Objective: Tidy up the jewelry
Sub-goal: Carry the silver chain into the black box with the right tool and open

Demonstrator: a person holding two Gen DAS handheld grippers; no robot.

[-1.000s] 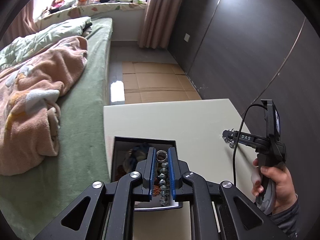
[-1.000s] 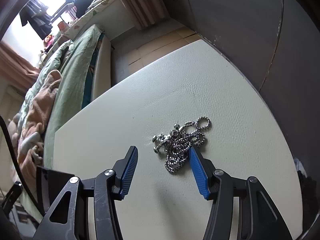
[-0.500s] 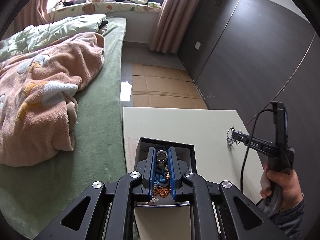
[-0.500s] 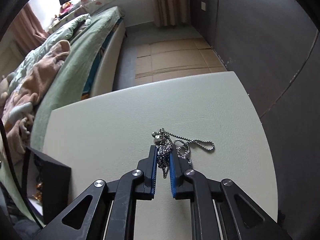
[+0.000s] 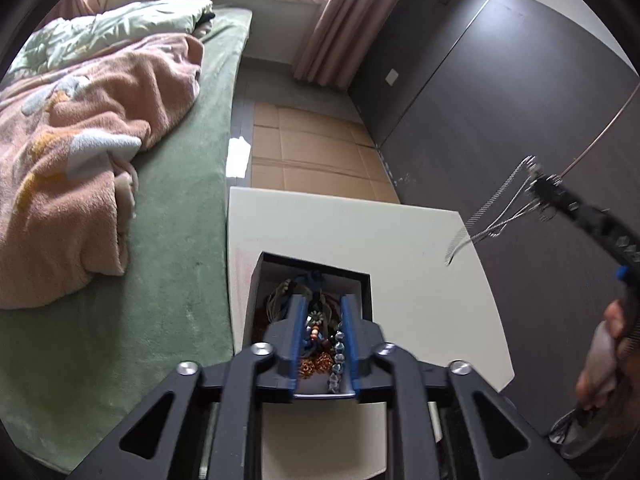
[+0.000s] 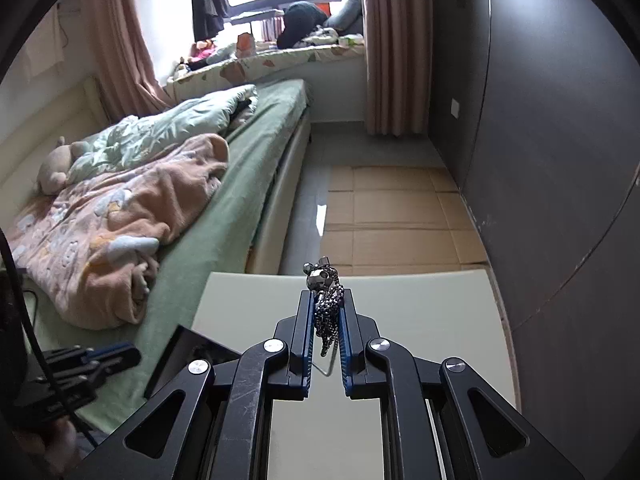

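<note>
Nearest you, your left gripper point(image 5: 322, 332) hangs over the open black box point(image 5: 256, 300), its jaws just widened and gripping nothing, beaded strands lying loose between them. Farther right, your right gripper point(image 6: 327, 322) pinches the silver chain point(image 6: 326, 304) above the counter point(image 5: 400, 240); the box lies down-left of it.

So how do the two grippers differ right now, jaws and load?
The right gripper is shut on the silver chain, lifted clear of the table; the left gripper holds nothing, its jaws just eased apart above the black box of jewelry. The chain dangles in the air; the beaded pieces lie in the box. Both grippers have blue pads.
</note>
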